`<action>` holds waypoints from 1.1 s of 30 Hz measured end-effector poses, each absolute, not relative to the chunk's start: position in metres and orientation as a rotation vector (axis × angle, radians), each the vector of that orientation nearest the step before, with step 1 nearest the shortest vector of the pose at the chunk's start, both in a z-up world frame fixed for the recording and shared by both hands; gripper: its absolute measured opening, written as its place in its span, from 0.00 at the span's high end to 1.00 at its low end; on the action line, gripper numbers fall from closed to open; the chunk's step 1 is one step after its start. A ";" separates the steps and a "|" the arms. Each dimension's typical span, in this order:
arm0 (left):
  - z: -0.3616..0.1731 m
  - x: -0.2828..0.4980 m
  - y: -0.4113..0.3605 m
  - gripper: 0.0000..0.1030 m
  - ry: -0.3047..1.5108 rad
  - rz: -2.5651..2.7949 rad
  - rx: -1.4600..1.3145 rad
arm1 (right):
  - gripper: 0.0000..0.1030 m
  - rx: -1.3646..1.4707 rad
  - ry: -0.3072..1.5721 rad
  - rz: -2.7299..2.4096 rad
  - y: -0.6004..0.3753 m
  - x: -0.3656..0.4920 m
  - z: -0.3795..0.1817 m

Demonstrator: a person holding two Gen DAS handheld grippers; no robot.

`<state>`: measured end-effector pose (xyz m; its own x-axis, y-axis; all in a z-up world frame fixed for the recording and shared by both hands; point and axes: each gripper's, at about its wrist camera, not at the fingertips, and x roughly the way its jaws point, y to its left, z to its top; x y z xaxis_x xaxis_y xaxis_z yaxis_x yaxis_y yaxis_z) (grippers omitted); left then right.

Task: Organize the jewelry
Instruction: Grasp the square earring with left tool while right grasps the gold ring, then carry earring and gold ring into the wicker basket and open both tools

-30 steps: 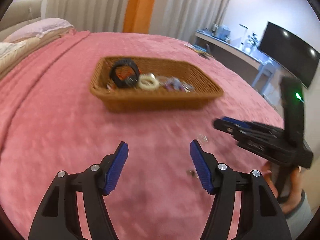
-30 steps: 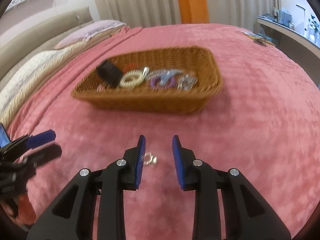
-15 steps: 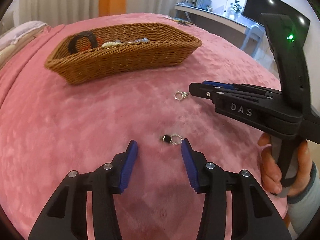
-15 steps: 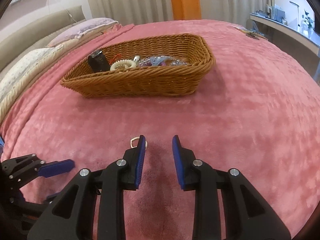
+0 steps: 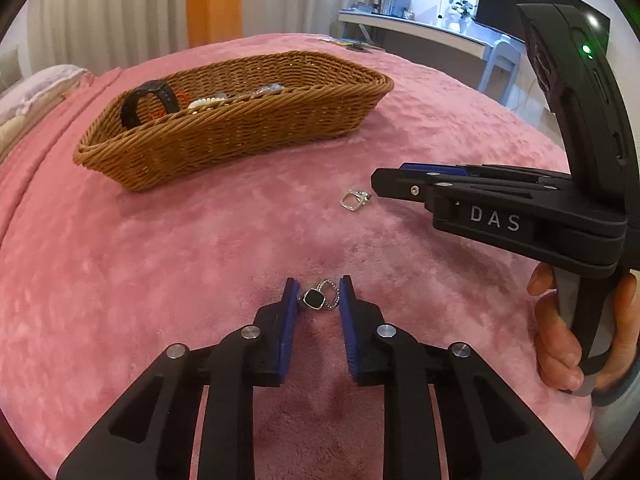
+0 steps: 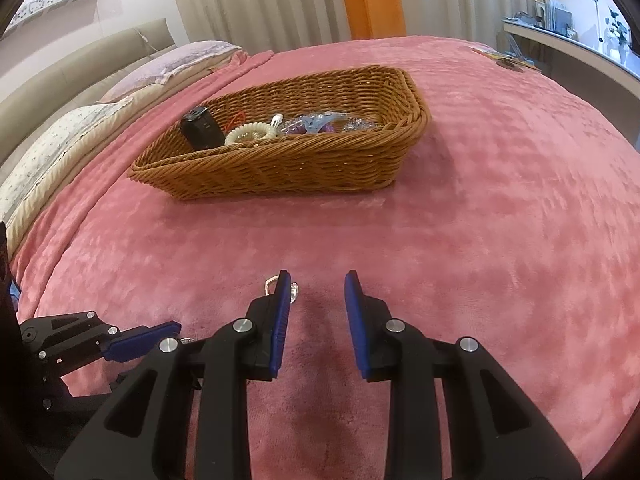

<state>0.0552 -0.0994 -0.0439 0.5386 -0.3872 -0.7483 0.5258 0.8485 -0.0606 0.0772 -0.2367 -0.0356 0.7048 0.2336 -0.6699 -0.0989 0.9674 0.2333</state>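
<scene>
A wicker basket [image 5: 224, 128] holding a black watch, a white bracelet and other jewelry sits on the pink bed cover; it also shows in the right wrist view [image 6: 320, 160]. My left gripper [image 5: 319, 298] has its jaws close around a black-stone earring [image 5: 316, 299] lying on the cover, pads beside it. A silver square earring [image 5: 353, 201] lies just off the tips of my right gripper [image 5: 376, 184]. In the right wrist view my right gripper [image 6: 316, 286] is open, and the silver earring [image 6: 276, 286] lies at its left fingertip, partly hidden behind it.
Pillows [image 6: 80, 128] and a headboard lie at the far left. A desk [image 5: 420, 36] with a lamp and a dark screen stands beyond the bed's right edge. My left gripper [image 6: 140, 340] shows low on the left in the right wrist view.
My left gripper has moved forward and narrowed around the black-stone earring. My right gripper has edged toward the silver earring, its opening unchanged.
</scene>
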 end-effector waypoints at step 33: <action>-0.019 0.051 -0.040 0.89 0.773 -0.597 -0.110 | 0.46 0.162 0.775 0.242 -0.225 0.076 -0.038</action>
